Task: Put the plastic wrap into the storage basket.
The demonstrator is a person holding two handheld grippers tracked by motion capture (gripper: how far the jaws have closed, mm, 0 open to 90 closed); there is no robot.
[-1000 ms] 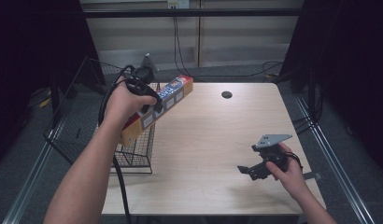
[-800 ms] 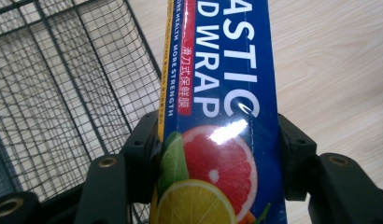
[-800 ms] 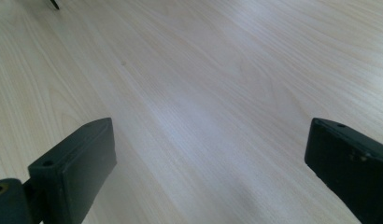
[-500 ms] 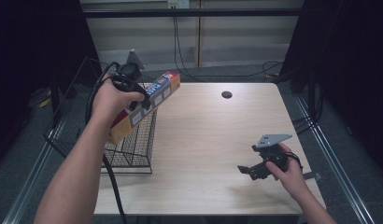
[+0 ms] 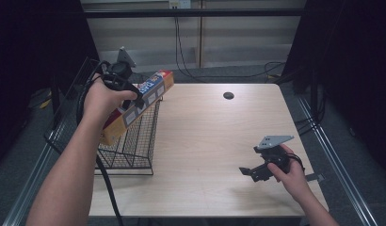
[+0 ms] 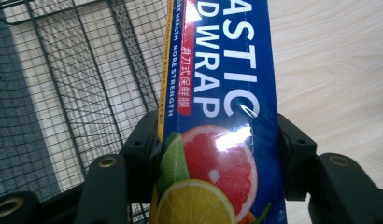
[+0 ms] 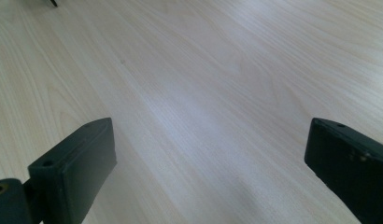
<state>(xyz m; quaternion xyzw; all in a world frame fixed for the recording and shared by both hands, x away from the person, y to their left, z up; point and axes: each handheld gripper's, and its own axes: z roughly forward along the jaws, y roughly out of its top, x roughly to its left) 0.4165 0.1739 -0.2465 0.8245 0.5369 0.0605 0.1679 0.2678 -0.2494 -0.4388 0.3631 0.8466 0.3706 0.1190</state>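
A long blue and yellow plastic wrap box [image 5: 137, 104] with citrus pictures is held tilted over the black wire basket [image 5: 134, 146] at the table's left edge. My left gripper [image 5: 134, 96] is shut on the box [image 6: 217, 121], its jaws pressing both long sides, with the basket mesh [image 6: 68, 93] below. My right gripper [image 5: 250, 172] rests low over the wood table [image 5: 210, 136] at the front right, held by a hand. It is open [image 7: 208, 172], with bare wood between its jaws.
A small dark round hole [image 5: 228, 95] lies in the tabletop near the far edge. Metal rails run along both sides of the table. Cables hang behind the far edge. A black cable trails from my left gripper down past the basket.
My left gripper has carried the plastic wrap box leftward and lower, from above the basket's right edge to over the basket. The right gripper has stayed still.
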